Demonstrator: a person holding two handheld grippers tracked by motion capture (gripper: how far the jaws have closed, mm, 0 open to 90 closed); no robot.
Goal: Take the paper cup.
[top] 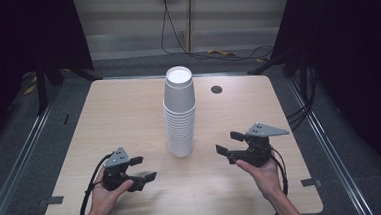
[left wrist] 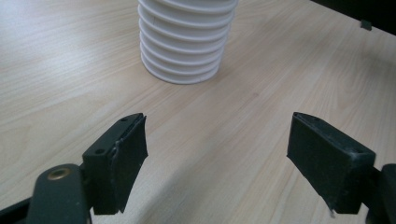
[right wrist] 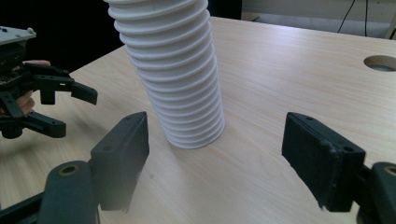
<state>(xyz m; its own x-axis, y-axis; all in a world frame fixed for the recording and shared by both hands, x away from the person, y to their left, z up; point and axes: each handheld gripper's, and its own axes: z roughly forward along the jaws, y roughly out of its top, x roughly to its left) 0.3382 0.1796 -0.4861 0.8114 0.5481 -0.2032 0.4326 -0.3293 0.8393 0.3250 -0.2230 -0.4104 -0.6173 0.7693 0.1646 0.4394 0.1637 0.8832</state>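
White paper cup stack [top: 180,113] – a tall column of nested cups, mouths down, the closed round base of the topmost cup facing up. Smooth grey-shaded wall on that top cup; below it, a run of tightly packed rolled rims, ridge upon ridge down to the wood. Long axis upright, narrow end pointing at the ceiling, widest rim flat on the table [top: 128,111]. No visible lean in the high view.

Stands near the middle of the table top, a little toward 6 o'clock from its centre, with the round cable hole [top: 216,90] near it at about 1 o'clock.

Left gripper [top: 147,168] at roughly 7 o'clock from the stack, right gripper [top: 226,142] at roughly 4 o'clock, each well apart from the cups and aimed inward at them.

From the left gripper [left wrist: 215,158]: jaws spread wide, bare wood between them, nothing gripped – lowest rims of the stack [left wrist: 187,42] ahead at 12 o'clock.

From the right gripper [right wrist: 215,158]: jaws likewise wide apart and empty, the stack [right wrist: 173,74] ahead at 11 o'clock, the left gripper [right wrist: 77,112] beyond at 9 o'clock, gaping too.
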